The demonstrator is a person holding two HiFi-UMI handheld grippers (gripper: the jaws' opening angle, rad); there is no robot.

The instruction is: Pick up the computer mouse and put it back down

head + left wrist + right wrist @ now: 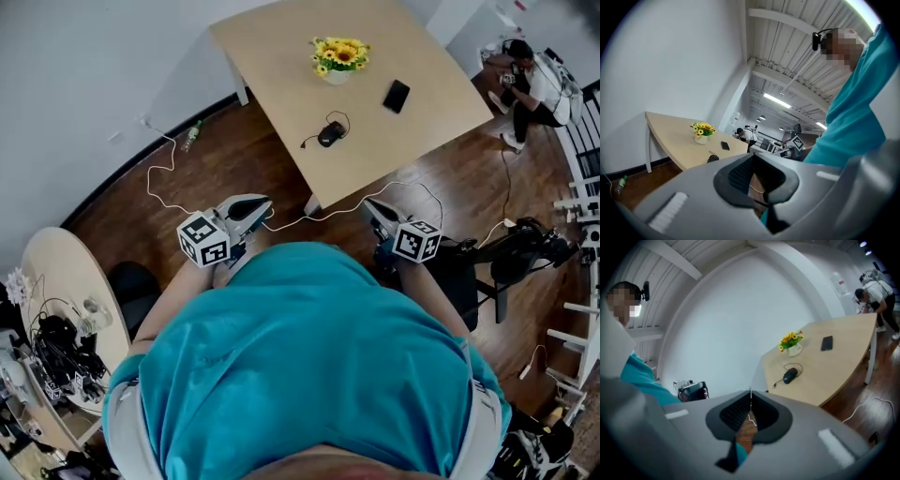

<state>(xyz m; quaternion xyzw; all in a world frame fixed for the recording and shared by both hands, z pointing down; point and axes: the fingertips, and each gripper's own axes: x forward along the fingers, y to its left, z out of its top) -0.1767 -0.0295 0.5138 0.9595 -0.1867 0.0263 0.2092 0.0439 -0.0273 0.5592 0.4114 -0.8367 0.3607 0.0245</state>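
A black computer mouse (330, 134) with a coiled cord lies on the light wooden table (281, 66), well ahead of both grippers. It also shows as the mouse (713, 159) in the left gripper view and the mouse (790, 375) in the right gripper view. My left gripper (261, 204) and right gripper (372, 206) are held close to the person's body, above the wooden floor and short of the table. In their own views the left gripper (752, 155) and right gripper (750, 391) have jaw tips that meet, with nothing between them.
On the table stand a pot of yellow flowers (339, 58) and a black phone (397, 96). A white cable (187, 208) and a bottle (191, 136) lie on the floor. A round side table (56, 272) is at left, black equipment (516, 248) at right, a crouching person (530, 89) beyond.
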